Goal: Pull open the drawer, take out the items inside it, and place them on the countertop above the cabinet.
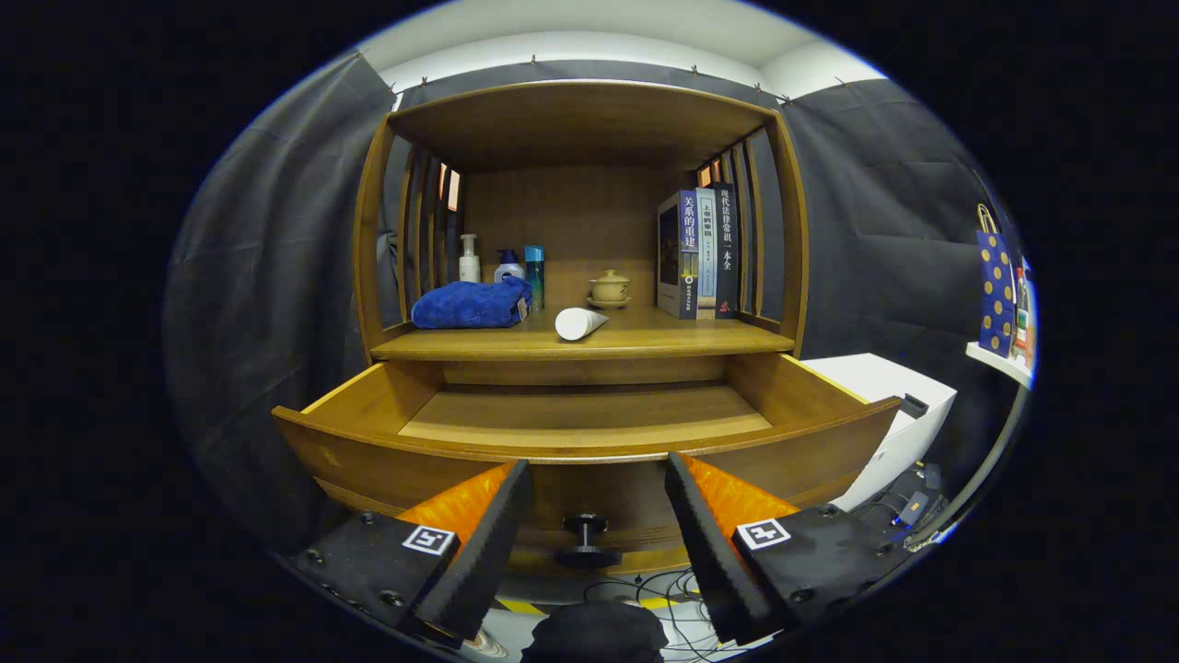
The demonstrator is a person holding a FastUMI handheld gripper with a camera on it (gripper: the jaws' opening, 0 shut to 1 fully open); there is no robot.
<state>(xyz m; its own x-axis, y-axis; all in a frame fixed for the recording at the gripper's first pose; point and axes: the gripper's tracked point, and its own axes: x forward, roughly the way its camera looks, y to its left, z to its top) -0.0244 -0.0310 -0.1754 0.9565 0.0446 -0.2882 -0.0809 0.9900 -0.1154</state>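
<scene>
Drawer (589, 433) ahead looks emptied; tool (597, 497) gapes, holding nothing, knob (586, 539) between its fingers; task seems finished.

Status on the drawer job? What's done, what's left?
Done: drawer is pulled open and the part of its floor in view is bare; a blue towel and a white tube lie on the countertop. In hand: nothing; gripper open before the knob. Left: apparently nothing.

The drawer (589, 419) stood pulled out below the countertop (645, 336), its knob (586, 527) between the parted fingers of the gripper (597, 479). On the countertop a towel (470, 306) lay left with bottles (502, 262) behind it, a tube (579, 323) near the middle, a cup (610, 287) farther back, and books (697, 255) right.
</scene>
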